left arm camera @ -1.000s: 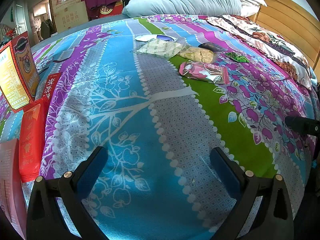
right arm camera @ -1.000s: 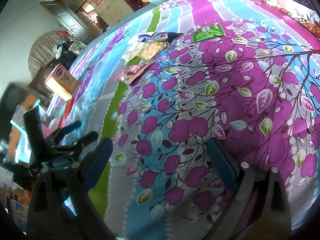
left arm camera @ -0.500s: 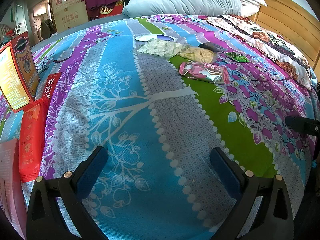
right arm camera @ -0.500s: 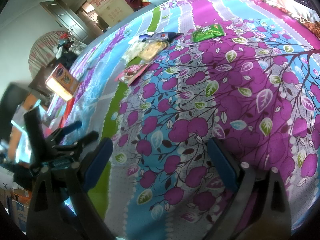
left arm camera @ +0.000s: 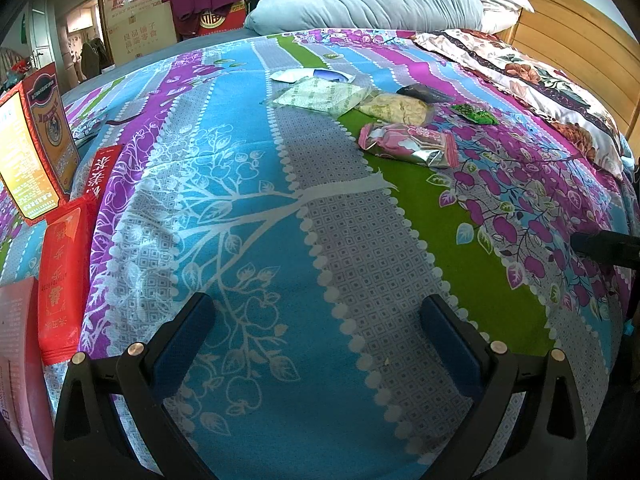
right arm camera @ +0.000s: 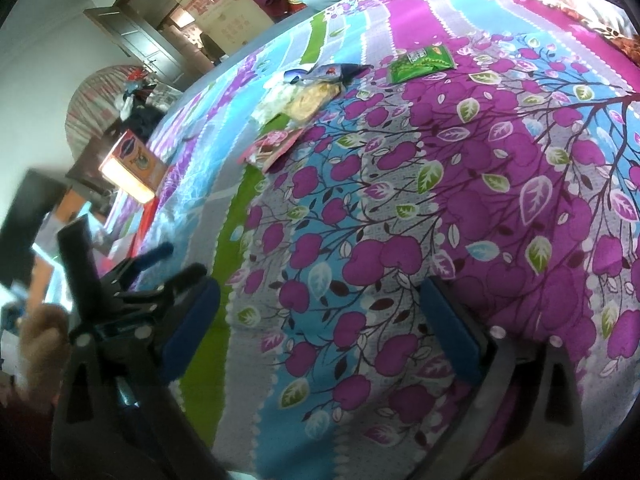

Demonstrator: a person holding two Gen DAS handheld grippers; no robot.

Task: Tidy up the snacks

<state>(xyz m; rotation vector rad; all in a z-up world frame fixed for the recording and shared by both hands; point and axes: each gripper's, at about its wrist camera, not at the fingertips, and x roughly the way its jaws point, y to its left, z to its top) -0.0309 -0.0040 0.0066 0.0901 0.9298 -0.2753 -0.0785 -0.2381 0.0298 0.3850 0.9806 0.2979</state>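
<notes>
Hovering over the patterned bedspread [left arm camera: 256, 184], both grippers sit empty with jaws spread wide: left gripper [left arm camera: 316, 344] over the blue and grey stripes, right gripper [right arm camera: 320, 332] over the purple leaf print, its jaws having just been opening a bit more, nothing between them; snacks lie in a loose cluster well ahead of both, toward the headboard end; nearest is the pink packet [left arm camera: 406, 145], glossy crinkled foil, lying flat, long axis roughly crosswise to the left fingers, ahead and a little right of them; from the right wrist view the same pink packet [right arm camera: 270, 150] lies ahead and to the left; which hand is nearer is hard to call, judging the left slightly better lined up; behind it a clear bag of yellowish pieces [left arm camera: 394, 109], a pale speckled soft pouch [left arm camera: 320, 94], a dark wrapper [left arm camera: 424, 92], a flat white and blue wrapper [left arm camera: 312, 76], and off to the right a small green sachet [left arm camera: 474, 114], flat and thin; red cartons [left arm camera: 64, 272] stand along the left bed edge; soft quilt means thin packets will likely need a low pinch
</notes>
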